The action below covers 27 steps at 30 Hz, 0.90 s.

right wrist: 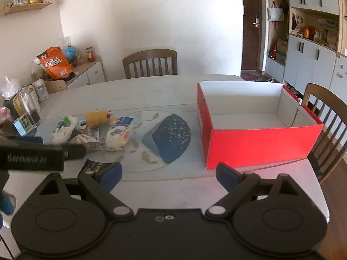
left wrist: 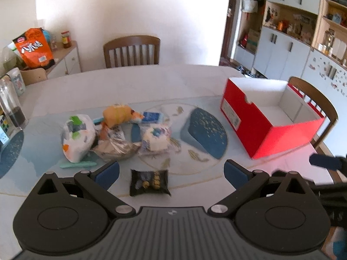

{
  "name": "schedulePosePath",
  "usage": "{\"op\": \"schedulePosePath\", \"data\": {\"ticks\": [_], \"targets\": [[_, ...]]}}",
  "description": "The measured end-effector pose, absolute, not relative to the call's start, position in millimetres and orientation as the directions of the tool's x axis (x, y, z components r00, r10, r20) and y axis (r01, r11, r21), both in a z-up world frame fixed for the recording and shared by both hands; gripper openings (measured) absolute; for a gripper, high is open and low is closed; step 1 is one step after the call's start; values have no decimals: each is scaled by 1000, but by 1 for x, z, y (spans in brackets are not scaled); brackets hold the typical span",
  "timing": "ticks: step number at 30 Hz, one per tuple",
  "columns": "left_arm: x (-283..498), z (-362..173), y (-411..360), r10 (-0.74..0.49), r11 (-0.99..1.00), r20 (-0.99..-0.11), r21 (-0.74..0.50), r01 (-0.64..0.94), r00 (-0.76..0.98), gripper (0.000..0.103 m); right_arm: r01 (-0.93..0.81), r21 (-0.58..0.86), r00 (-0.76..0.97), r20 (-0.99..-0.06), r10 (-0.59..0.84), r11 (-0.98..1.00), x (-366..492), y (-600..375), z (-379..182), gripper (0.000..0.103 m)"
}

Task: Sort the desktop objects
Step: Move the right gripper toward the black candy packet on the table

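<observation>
At the left of the table [left wrist: 195,82], a loose heap of snacks is noted: a white printed pouch [left wrist: 78,137], a crinkled foil wrapper [left wrist: 115,146], a yellow plush toy [left wrist: 118,114] and a wrapped bun [left wrist: 155,137]. All are judged light, soft and slippery-filmed; pinching at a sealed edge or a bunched fold is advised, gently for the bun. A small black packet [left wrist: 149,182] lies nearer, between the spread jaws of the left gripper [left wrist: 171,172], untouched; it is flat and would need a grip across its edge. At the right, the red box [right wrist: 258,127] stands empty. The right gripper [right wrist: 169,173] is seen with jaws apart, holding nothing.
</observation>
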State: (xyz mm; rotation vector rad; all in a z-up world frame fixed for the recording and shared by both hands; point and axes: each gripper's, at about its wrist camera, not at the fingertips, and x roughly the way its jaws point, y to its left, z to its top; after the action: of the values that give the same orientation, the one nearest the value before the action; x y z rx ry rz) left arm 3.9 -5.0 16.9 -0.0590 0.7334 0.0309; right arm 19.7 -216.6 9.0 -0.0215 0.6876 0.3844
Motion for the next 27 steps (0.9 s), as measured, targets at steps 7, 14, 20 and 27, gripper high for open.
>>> {"op": "schedulePosePath", "data": {"ticks": [7,14,20,27], "targets": [[11,26,19,19,996,-614,-54,-66,789,103,-408,115,686,-616,387,906,20,-196,8,94],[20,22,54,35,992,-604,-78,-102,796,103,-456,131,664,-608,434,880,21,-165,6,93],[32,17,81,74,992,-605,-38,-121,792,103,-490,119,651,-609,454,863,21,-137,3,93],[48,5,113,72,992,-622,-36,-120,779,103,-495,109,639,-626,446,862,25,-106,-7,93]]}}
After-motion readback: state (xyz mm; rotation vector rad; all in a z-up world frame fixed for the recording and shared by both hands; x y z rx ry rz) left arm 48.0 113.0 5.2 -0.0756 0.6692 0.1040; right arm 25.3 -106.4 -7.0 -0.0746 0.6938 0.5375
